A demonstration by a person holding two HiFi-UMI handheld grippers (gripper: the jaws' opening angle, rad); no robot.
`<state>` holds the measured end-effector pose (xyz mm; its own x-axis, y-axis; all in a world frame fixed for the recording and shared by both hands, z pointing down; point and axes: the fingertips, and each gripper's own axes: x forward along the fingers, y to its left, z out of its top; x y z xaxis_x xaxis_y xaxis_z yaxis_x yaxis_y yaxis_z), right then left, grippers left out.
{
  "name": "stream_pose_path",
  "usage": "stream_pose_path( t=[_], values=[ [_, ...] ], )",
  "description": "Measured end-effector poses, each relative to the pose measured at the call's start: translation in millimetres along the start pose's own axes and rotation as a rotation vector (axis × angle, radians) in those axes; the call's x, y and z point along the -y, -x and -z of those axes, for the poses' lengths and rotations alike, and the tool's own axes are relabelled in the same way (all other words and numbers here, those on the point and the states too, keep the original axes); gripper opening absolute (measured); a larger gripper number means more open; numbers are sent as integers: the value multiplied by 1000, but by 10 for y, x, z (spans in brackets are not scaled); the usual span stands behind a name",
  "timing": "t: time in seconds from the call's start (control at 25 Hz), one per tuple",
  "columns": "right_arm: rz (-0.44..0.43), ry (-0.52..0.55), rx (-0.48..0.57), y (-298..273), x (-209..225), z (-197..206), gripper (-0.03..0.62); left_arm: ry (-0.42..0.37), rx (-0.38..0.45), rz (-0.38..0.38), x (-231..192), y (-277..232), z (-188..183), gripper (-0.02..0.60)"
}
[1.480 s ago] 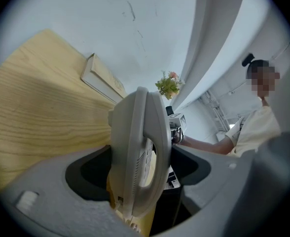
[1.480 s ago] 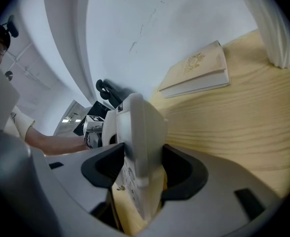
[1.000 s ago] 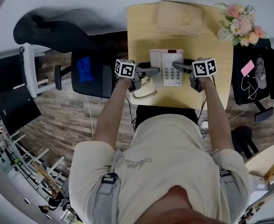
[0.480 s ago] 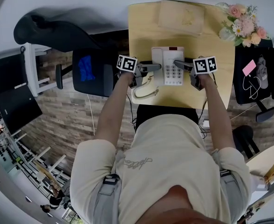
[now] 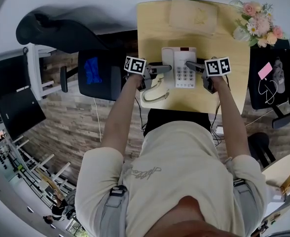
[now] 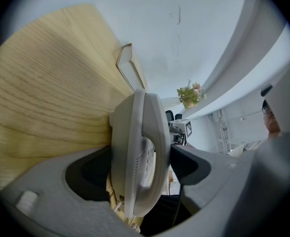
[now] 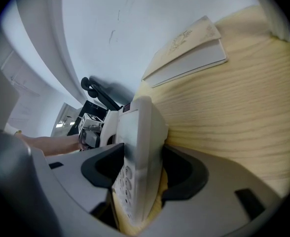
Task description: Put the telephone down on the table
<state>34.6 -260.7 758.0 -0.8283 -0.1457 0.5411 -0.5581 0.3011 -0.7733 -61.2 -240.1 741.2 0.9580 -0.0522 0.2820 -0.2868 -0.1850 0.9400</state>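
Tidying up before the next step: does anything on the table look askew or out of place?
Nothing is spilled or broken. The telephone is square to the table, gripped at its sides by the left tongs and right tongs. Only its cord looks untidy, in a loose loop by the near edge.

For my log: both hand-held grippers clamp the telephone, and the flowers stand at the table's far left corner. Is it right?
No. The head view shows the flowers at the table's far right corner. The left hand-held gripper and right hand-held gripper do clamp the telephone.
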Motion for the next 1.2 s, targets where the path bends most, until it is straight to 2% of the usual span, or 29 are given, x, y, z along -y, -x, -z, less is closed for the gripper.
stream_pose_path(
  t=[0.2, 0.36, 0.56, 0.68, 0.72, 0.84, 0.88, 1.0, 1.08, 1.2],
  values=[
    [127, 28, 68, 199, 33, -35, 236, -37, 48, -27, 49, 158, 33, 367],
    [177, 56, 107, 451, -96, 36, 233, -101, 78, -31, 220, 319, 72, 367],
    [191, 89, 149, 701, -390, 252, 219, -268, 149, -107, 505, 508, 90, 365],
    [188, 108, 181, 806, -616, 359, 145, -394, 173, -142, 764, 607, 137, 363],
    [199, 127, 187, 833, -679, 392, 103, -437, 179, -155, 847, 649, 159, 342],
    [247, 195, 220, 932, -860, 418, 9, -531, 249, -204, 1061, 817, 152, 95],
    [259, 215, 238, 969, -920, 394, 2, -552, 286, -206, 1142, 879, 124, 57],
    [294, 295, 289, 1059, -1136, 290, 2, -597, 371, -187, 1403, 1070, 61, 19],
    [309, 359, 315, 1123, -1322, 195, 2, -638, 385, -207, 1574, 1170, 17, 17],
    [296, 432, 390, 1285, -1697, -22, 1, -743, 377, -270, 1894, 1264, -102, 17]
  ],
)
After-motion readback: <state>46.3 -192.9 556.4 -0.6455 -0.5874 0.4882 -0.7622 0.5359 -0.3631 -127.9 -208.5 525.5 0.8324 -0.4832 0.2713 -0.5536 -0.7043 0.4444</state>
